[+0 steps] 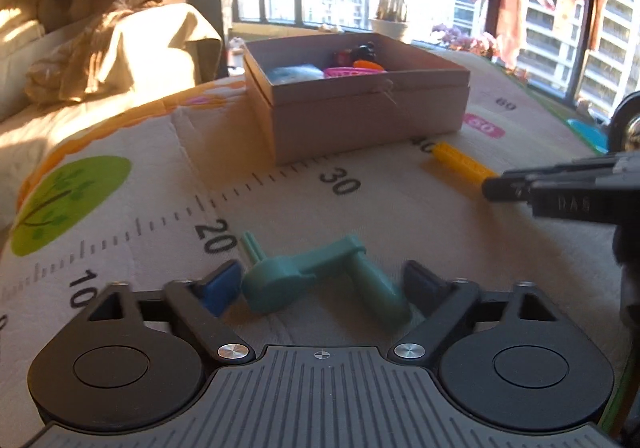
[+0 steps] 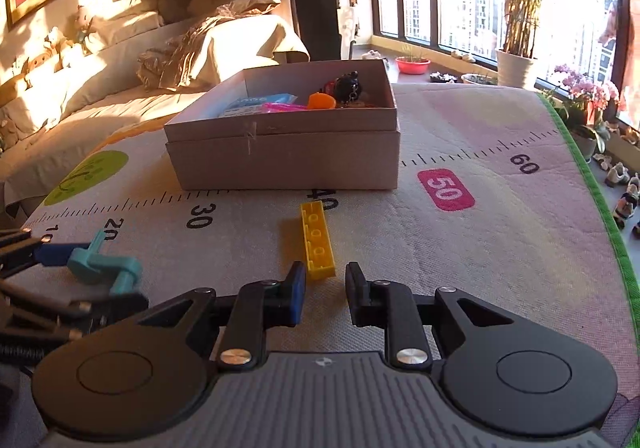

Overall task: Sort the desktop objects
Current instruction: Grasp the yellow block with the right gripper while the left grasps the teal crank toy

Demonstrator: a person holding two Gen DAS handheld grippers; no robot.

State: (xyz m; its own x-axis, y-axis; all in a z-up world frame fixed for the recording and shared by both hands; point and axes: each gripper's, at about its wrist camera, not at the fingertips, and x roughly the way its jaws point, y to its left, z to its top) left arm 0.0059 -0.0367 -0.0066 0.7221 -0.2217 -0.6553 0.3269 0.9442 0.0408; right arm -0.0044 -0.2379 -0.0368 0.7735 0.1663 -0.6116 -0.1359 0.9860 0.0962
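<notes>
Straddling the teal crank, left hand-held gripper spread; right hand-held gripper spread at the yellow brick. Probably light, stiff plastic; best pinched across narrow sides.

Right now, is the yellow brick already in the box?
No: in the right wrist view the yellow brick lies on the mat in front of the box, just ahead of the open right gripper.

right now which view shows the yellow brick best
The right wrist view: the yellow brick lies whole just ahead of the open right hand-held gripper, its studs visible. In the left wrist view the brick is small, far right, its near end hidden behind that gripper's fingers.
</notes>
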